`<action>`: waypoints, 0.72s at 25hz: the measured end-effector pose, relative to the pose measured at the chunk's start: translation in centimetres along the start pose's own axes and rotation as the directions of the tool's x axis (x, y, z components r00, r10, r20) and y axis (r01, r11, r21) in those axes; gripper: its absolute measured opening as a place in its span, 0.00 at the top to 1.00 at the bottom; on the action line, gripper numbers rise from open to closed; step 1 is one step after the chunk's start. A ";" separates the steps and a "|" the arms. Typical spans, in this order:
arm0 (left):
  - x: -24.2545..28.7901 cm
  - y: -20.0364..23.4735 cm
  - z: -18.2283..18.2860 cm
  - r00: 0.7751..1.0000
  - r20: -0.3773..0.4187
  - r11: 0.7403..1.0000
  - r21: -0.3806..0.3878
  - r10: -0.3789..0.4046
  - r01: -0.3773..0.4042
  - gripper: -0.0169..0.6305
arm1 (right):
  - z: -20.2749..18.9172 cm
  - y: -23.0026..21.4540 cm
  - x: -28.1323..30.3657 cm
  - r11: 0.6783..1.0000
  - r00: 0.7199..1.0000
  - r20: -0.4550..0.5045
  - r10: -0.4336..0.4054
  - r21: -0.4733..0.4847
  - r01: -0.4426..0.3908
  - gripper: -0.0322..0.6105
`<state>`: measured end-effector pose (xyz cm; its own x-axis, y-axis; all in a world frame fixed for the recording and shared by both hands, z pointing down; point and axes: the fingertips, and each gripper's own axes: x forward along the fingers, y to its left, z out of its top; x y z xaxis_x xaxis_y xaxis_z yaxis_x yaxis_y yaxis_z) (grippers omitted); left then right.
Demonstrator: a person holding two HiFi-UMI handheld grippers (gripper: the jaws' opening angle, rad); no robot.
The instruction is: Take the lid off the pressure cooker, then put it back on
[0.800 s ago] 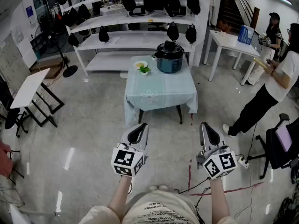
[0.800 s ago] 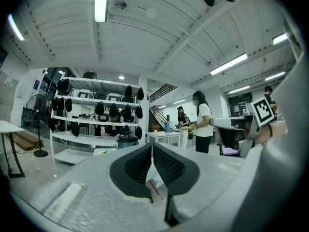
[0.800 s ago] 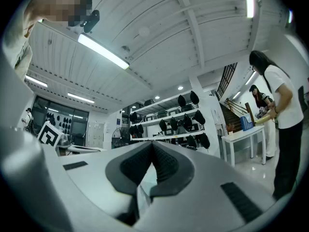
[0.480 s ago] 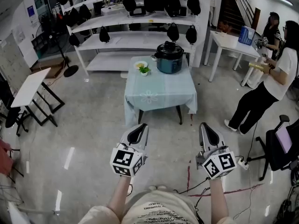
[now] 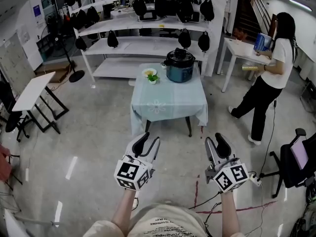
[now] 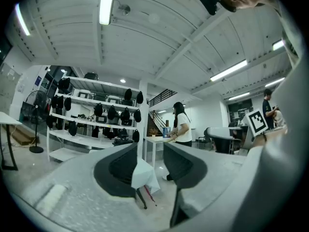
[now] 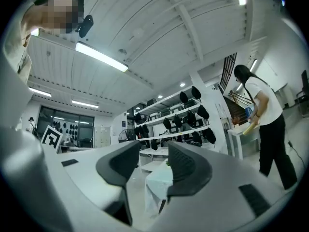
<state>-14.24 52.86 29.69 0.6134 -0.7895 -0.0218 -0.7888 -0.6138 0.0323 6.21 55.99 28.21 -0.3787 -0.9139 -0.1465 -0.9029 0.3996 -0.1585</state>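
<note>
While the left hand-held gripper [image 5: 147, 143] and right hand-held gripper [image 5: 217, 145] gape empty, rushing in could jolt the desk [image 5: 168, 105] under the pressure cooker [image 5: 178, 65].

The table [image 5: 173, 100] stands ahead of me, well apart from my left gripper [image 5: 147, 143] and right gripper [image 5: 216, 145], which sit side by side before its near edge. The pressure cooker [image 5: 178, 65] stands on its far right corner. A small dish [image 5: 149, 73] lies left of it at the far edge. Shelves [image 5: 143, 46] stand behind the table.
</note>
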 end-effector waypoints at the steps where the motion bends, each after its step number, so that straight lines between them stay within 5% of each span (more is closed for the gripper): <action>1: 0.1 0.1 0.0 1.000 0.002 1.000 -0.004 0.006 -0.006 0.70 | -0.1 -0.2 0.2 1.000 1.000 0.001 0.003 -0.001 -0.003 0.65; 4: 0.5 0.5 -0.2 1.000 0.000 1.000 0.008 0.027 -0.027 0.60 | -0.3 -0.6 0.6 1.000 1.000 -0.009 0.008 -0.002 -0.008 0.52; 10: 1.8 2.1 -0.5 0.997 -0.003 0.997 -0.003 0.075 -0.075 0.59 | -0.6 -2.1 1.8 1.000 1.000 -0.022 -0.012 0.007 0.013 0.50; 18: 6.9 4.1 -2.3 0.998 -0.044 0.998 0.047 0.043 -0.041 0.59 | -1.9 -5.3 5.9 0.999 0.999 -0.033 -0.034 0.015 0.035 0.50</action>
<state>-13.15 44.86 31.96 0.5799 -0.8144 0.0235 -0.8143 -0.5803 -0.0138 8.41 48.35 30.02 -0.3541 -0.9289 -0.1083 -0.9124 0.3685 -0.1782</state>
